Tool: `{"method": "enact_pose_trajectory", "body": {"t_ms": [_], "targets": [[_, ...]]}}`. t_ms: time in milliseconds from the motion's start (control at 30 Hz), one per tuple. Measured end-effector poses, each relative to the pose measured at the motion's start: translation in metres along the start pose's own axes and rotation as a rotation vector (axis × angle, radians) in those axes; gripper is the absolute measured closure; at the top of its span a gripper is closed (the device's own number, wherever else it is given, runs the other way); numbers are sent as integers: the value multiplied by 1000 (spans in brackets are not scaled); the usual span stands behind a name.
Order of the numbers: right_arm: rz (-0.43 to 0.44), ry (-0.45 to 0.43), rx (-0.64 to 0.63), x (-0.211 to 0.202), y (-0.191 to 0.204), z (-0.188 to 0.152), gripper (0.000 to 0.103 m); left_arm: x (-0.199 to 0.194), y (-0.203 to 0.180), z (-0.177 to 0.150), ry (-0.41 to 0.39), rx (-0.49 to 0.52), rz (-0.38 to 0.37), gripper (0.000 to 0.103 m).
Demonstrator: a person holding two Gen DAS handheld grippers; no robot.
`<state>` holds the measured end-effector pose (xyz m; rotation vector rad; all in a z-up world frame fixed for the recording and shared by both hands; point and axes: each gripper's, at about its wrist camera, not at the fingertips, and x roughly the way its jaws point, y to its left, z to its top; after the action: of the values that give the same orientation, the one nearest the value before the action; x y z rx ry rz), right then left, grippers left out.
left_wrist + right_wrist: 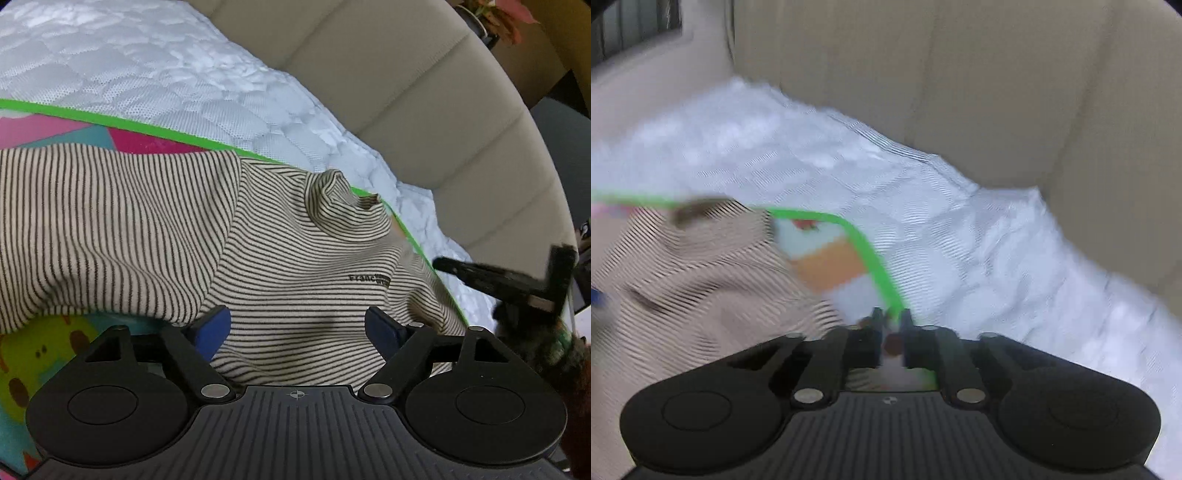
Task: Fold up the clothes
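Striped knit shirt [280,258], rumpled, on quilted mattress [184,81]

Under my jaws: white quilted mattress [155,74]; on it, a green-edged, multicoloured cartoon play mat [48,354], bearing 1 cream, dark-striped knit shirt [295,266].

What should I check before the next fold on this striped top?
1. Left gripper open over the striped top: ok, jaws apart with cloth between them.
2. Right gripper free of cloth: ok; jaws nearly closed, nothing striped between them.
3. Sleeve folded across the body: ok, it lies over the left side.
4. Collar flat: not ok, it stands up bunched.
5. Top fully on the colourful mat: cannot tell, the near hem is hidden by the gripper.
6. Right view sharp enough to aim: not ok, blurred.
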<state>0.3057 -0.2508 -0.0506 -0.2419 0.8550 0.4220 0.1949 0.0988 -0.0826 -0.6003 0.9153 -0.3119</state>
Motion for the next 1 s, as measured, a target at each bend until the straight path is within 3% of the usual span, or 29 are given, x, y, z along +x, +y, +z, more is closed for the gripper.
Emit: {"method": "enact_pose_trajectory", "body": {"t_ms": [33, 100, 233, 333, 367, 400, 433, 467, 567, 733, 867, 1000], "targets": [[32, -3, 26, -11, -2, -5, 62, 1, 0, 1, 3, -6, -6, 14], [43, 2, 36, -33, -4, -22, 53, 2, 0, 2, 6, -9, -10, 12], [48, 51, 110, -47, -11, -56, 38, 2, -1, 3, 8, -9, -11, 11], [49, 95, 175, -52, -17, -81, 34, 2, -1, 4, 10, -8, -12, 11], [49, 110, 197, -54, -19, -90, 35, 2, -1, 4, 10, -8, -13, 11], [49, 124, 219, -56, -21, -99, 55, 2, -1, 4, 11, -8, -13, 11], [49, 136, 225, -57, -21, -105, 87, 2, -1, 4, 11, -8, -15, 10], [40, 132, 178, -57, -16, -101, 93, 2, -1, 4, 11, -9, -18, 10], [-61, 62, -17, -61, 5, -80, 95, 1, 0, 5, 12, -11, -27, 9], [-325, -82, -199, -50, -14, -23, 95, 1, 4, 6, 15, -35, -53, 8], [-376, -60, -248, -13, -24, 0, 95, 1, 7, 7, 16, -37, -72, 7], [-397, 44, -308, 31, -18, -12, 93, -1, 17, 12, 6, -72, -94, 10]]}}
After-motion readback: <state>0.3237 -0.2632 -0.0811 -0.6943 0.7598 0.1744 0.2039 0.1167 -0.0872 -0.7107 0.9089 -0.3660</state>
